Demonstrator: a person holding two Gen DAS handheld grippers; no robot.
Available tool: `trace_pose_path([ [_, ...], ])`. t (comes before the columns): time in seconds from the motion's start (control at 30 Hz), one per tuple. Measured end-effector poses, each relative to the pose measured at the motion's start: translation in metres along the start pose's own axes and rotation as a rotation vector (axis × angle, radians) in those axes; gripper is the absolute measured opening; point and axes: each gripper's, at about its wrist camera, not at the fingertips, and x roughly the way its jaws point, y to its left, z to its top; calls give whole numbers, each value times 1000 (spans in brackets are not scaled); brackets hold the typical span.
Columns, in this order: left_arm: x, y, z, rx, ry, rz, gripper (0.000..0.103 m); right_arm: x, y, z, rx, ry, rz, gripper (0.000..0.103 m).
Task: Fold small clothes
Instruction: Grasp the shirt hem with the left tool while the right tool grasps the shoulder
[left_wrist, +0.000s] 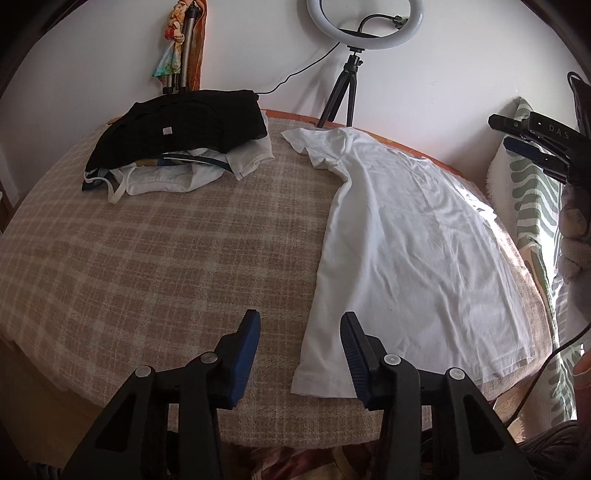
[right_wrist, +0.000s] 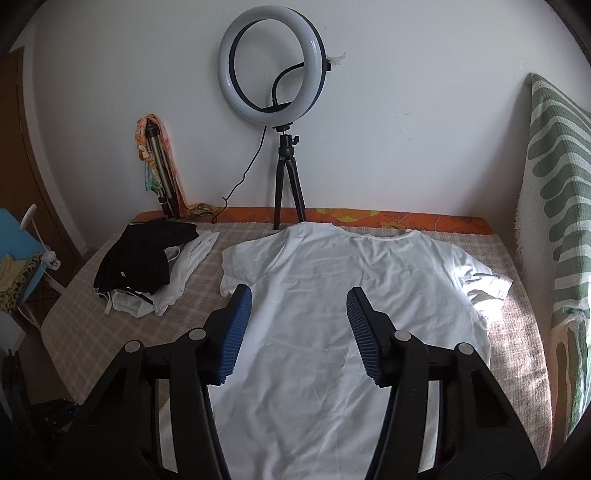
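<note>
A white T-shirt (left_wrist: 402, 240) lies spread flat on the checked beige cover (left_wrist: 147, 258), collar toward the wall. My left gripper (left_wrist: 301, 321) hovers open over the shirt's near left hem corner, with nothing between its blue pads. In the right wrist view the same T-shirt (right_wrist: 332, 295) fills the middle, and my right gripper (right_wrist: 299, 297) stands open above the shirt's body, not touching it. The right gripper (left_wrist: 532, 144) also shows at the far right edge of the left wrist view, held by a person's hand.
A pile of clothes, black on top of white (left_wrist: 177, 140), sits at the back left (right_wrist: 147, 266). A ring light on a small tripod (right_wrist: 273, 92) stands at the wall behind the collar. A green-patterned cushion (right_wrist: 561, 221) borders the right side. A folded tripod (right_wrist: 162, 177) leans at the wall.
</note>
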Motion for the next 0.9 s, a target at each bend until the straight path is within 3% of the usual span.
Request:
trace_pose_path([
  [0.13, 6, 3, -13, -20, 27, -42, 37, 39, 22, 25, -12, 92, 117, 54],
  [0.43, 21, 9, -19, -24, 61, -118, 34, 137, 48, 63, 53, 253, 232, 54],
  [0.73, 40, 11, -25, -20, 77, -133, 31, 198, 61, 68, 26, 311, 201, 54],
  [0.9, 44, 12, -25, -21, 68, -157, 20, 223, 73, 68, -17, 340, 186, 54],
])
